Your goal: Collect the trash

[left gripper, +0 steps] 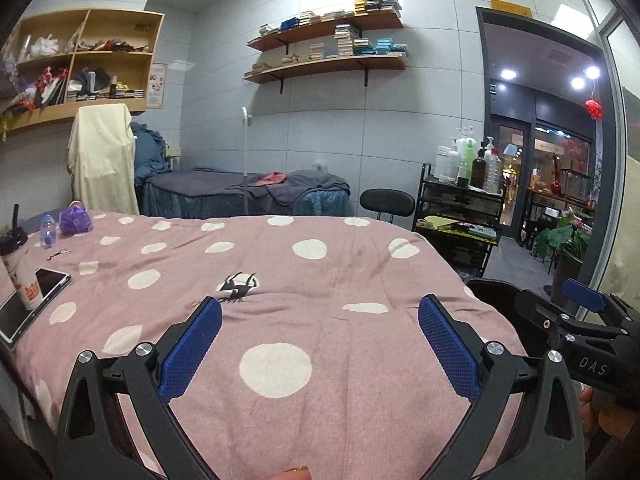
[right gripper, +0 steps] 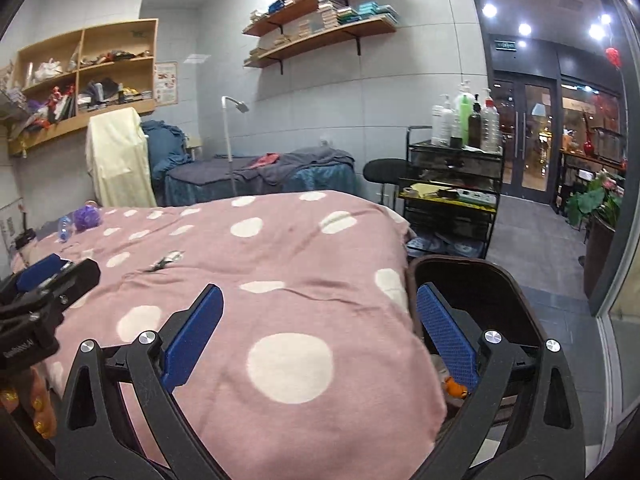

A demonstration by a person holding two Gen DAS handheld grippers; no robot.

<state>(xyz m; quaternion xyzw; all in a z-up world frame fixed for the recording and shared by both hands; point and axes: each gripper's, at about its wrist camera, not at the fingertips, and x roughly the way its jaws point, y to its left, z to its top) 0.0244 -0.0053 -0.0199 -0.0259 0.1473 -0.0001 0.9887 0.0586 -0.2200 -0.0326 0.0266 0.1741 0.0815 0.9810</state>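
Both my grippers hang over the near end of the bed (left gripper: 320, 264), fingers spread and holding nothing.

My left gripper (left gripper: 320, 344) is above the dotted pink cover; my right gripper (right gripper: 320, 332) straddles the bed's right edge, one finger over a dark bin (right gripper: 492, 280) beside it. The trash lies at the far left: a cup (left gripper: 20, 272) on a phone (left gripper: 40, 292), a small bottle (left gripper: 47, 230), a purple wad (left gripper: 75, 220), and a dark scrap (left gripper: 237, 286) mid-bed.

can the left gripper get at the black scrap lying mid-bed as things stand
Probably yes. The left gripper hovers with jaws wide open just short of the black scrap, and only bare spotted blanket lies between them; nothing blocks the way.
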